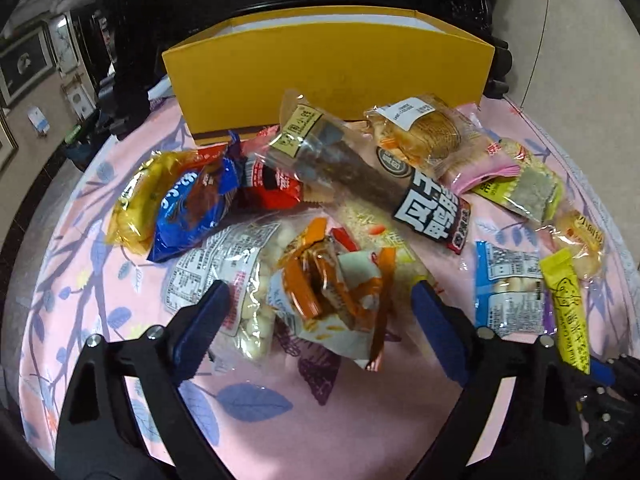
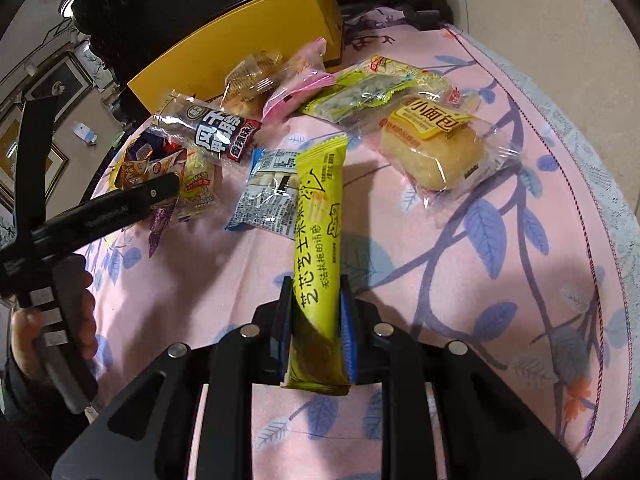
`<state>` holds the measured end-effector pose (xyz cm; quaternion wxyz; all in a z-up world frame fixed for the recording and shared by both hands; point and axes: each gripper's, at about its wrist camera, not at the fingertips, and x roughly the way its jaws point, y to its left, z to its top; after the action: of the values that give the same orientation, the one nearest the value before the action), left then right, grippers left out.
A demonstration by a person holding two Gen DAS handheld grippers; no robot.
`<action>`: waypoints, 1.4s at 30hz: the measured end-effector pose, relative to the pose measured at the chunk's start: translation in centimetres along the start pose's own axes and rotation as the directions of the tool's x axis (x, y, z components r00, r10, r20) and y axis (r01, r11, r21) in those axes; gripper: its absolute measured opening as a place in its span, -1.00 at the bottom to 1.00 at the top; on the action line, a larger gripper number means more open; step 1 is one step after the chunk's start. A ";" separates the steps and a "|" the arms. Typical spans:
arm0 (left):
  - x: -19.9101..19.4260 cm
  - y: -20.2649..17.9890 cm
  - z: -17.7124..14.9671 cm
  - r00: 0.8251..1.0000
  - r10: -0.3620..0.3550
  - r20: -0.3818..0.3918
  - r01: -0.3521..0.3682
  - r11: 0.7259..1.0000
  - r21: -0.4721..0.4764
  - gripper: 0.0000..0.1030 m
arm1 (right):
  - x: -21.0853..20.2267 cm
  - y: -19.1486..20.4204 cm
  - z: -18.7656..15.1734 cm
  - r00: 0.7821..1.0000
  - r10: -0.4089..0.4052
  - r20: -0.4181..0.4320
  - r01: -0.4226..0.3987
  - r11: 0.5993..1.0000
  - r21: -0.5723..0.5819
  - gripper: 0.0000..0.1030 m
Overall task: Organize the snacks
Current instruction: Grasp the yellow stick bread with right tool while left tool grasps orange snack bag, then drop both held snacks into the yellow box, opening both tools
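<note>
right gripper [image 2: 316, 320]: it's clamping the yellow corn stick packet [image 2: 320, 248] near its lower end, blue pads pressing in on both long sides, most of the packet sticking out ahead of the tips.

left gripper [image 1: 320, 304]: jaws are sitting wide apart, holding nothing, hovering over the orange-and-white snack bag [image 1: 340, 284], which is lying right between the tips.

how the yellow packet is handling: I'm guessing very light and puffy. The film looks slick, and whatever's inside is probably brittle, so squeezing harder is likely just crushing it. Gripping the narrow width like this seems fine, though being held that low it may be drooping or swinging at the far end.

how it's looking: long, narrow, bright yellow with black lettering and a little cartoon outline, crimped ends.

orange-and-white bag: crinkly and floppy, so pinching a bunched fold mid-bag is probably the safest bet.

where stuff is sitting: yellow box [image 1: 328, 68] is standing well ahead of both grippers, past the pile. The dark duck-neck packet [image 1: 360, 168] is lying ahead of the left tips. The little bread bun pack [image 2: 436, 148] is ahead and to the right of the right tips, and the blue-and-white packet [image 2: 268, 192] is lying just left of the yellow stick.

surface: pink leaf-print cloth [image 2: 500, 280] is spreading under everything.
</note>
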<state>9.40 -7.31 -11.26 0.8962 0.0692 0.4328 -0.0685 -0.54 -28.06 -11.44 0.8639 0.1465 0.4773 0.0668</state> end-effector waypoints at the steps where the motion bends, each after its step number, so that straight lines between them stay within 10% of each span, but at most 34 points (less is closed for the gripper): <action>1: 0.1 0.0 0.0 1.000 0.005 0.004 -0.005 1.000 0.002 0.66 | 0.0 0.0 0.0 1.000 -0.001 0.001 0.001 1.000 -0.003 -0.58; 4: 0.0 0.3 0.1 0.999 0.022 0.027 -0.022 1.000 0.001 0.07 | 0.1 0.2 0.0 1.000 -0.012 0.004 0.012 1.000 -0.015 -0.58; 9: -0.5 1.1 -0.2 0.999 -0.017 0.046 0.018 1.000 -0.023 -0.13 | 0.1 0.7 -0.1 0.999 -0.045 0.016 0.045 0.998 -0.038 -0.58; 23: -8.0 4.5 -3.5 0.974 -0.188 0.123 0.203 0.971 -0.123 -0.15 | -4.3 3.7 1.0 0.990 -0.054 0.129 0.060 0.997 -0.038 -0.58; 42: -9.7 6.6 0.4 0.970 -0.203 0.133 0.219 0.969 -0.119 -0.15 | -3.5 8.6 5.8 0.989 0.020 0.144 -0.001 0.992 -0.130 -0.58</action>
<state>4.93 -0.26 -2.98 0.9108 -0.0412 0.3868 -0.1385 2.68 -21.86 -3.04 0.9036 0.0972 0.4071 0.0913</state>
